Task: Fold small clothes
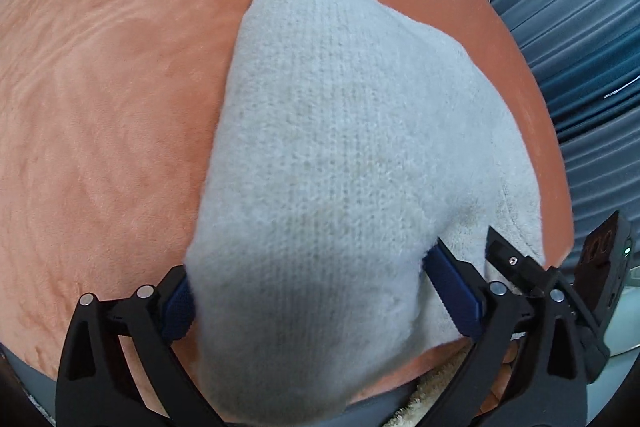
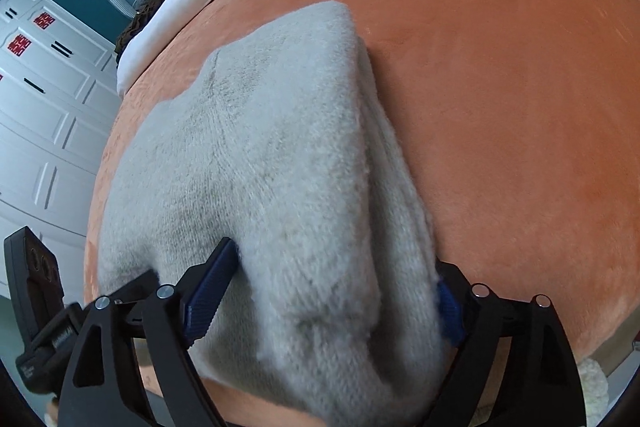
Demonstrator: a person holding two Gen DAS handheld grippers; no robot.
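The pale knitted sweater (image 1: 340, 147) lies on the orange blanket (image 1: 100, 87), its near edge bunched up between both claws. The left claw (image 1: 308, 291) grips one fold, and the right claw (image 2: 332, 291) grips another just beside it.

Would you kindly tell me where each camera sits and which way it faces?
Left wrist: sits behind the left gripper, looking forward and down over the grey sweater on the orange blanket; the right gripper shows at its right edge.
Right wrist: sits behind the right gripper, facing the sweater, a white cabinet far left; the left gripper shows lower left.
Both share the sweater, the blanket, and each other's gripper.
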